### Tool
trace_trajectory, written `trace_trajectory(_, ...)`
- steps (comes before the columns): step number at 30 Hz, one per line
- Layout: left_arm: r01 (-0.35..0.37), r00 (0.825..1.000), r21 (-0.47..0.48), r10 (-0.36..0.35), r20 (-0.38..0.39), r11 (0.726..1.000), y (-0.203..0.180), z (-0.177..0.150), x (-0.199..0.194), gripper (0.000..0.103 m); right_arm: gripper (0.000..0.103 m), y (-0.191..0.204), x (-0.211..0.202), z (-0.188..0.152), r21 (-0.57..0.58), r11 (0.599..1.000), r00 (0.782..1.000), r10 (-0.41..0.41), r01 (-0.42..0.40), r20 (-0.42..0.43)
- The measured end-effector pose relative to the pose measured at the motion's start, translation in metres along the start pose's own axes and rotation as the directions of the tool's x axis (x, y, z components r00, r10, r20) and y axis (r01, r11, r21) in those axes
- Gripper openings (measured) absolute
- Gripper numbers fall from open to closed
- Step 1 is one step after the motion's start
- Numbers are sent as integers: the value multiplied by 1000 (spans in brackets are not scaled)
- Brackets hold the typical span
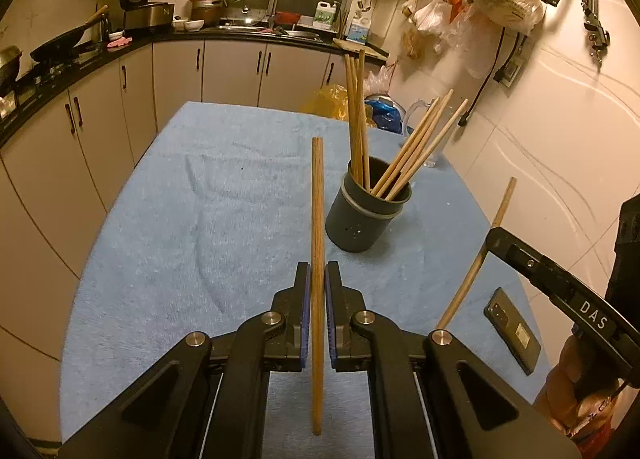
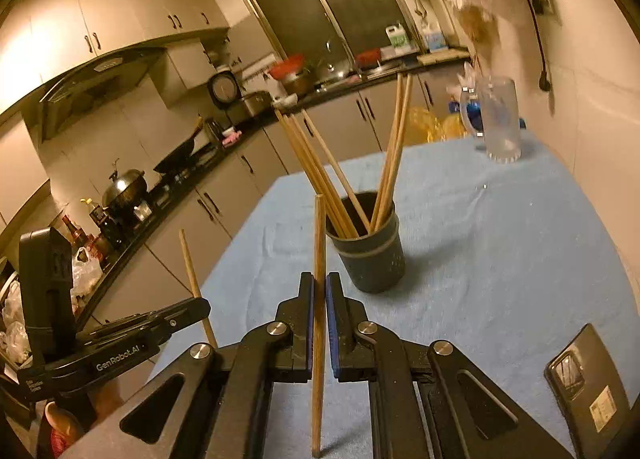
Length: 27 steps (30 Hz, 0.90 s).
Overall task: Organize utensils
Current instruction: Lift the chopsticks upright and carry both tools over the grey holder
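Observation:
A dark round holder (image 1: 362,215) stands on the blue cloth and holds several wooden chopsticks (image 1: 358,119); it also shows in the right wrist view (image 2: 370,255). My left gripper (image 1: 318,279) is shut on one wooden chopstick (image 1: 317,199), held upright, left of and nearer than the holder. My right gripper (image 2: 320,287) is shut on another chopstick (image 2: 319,235), just left of the holder. The right gripper's chopstick shows at the right in the left wrist view (image 1: 486,247); the left's shows at the left in the right wrist view (image 2: 190,267).
A blue cloth (image 1: 200,199) covers the table. A dark phone (image 1: 514,329) lies at its right edge, also in the right wrist view (image 2: 584,387). A clear glass mug (image 2: 498,119) stands at the far right corner. Cabinets and a cluttered counter (image 1: 100,51) run along the left and back.

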<state>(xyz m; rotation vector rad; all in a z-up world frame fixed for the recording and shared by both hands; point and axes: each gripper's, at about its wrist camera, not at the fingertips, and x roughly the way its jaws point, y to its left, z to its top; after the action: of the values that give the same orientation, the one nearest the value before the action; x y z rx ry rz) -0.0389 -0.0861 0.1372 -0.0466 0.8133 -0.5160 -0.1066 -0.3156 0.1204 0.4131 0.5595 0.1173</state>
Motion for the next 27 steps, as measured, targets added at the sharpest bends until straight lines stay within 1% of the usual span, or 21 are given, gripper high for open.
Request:
trace_trajectory(9,2,1000,20,-3,24,1000,-7,8,-9,7,6,-7,-21,14,19,1000,998,-7,5,63)
trace_trajectory(13,4,999,26,-5,37,1000,-12,20,-13,6,6,-4,-31,25,12,1000,996,-7,6,91)
trace_trajectory(21,18,997,46,-21,79,999,-28,59,-22,6,6,0,-52,57,-3,1000,986,-13,13,163)
trace_trajectory(27,45,992,52,-50,115,998,-38,95,-31,6,6,-2,-64,85,19,1000,975,-23,19,219)
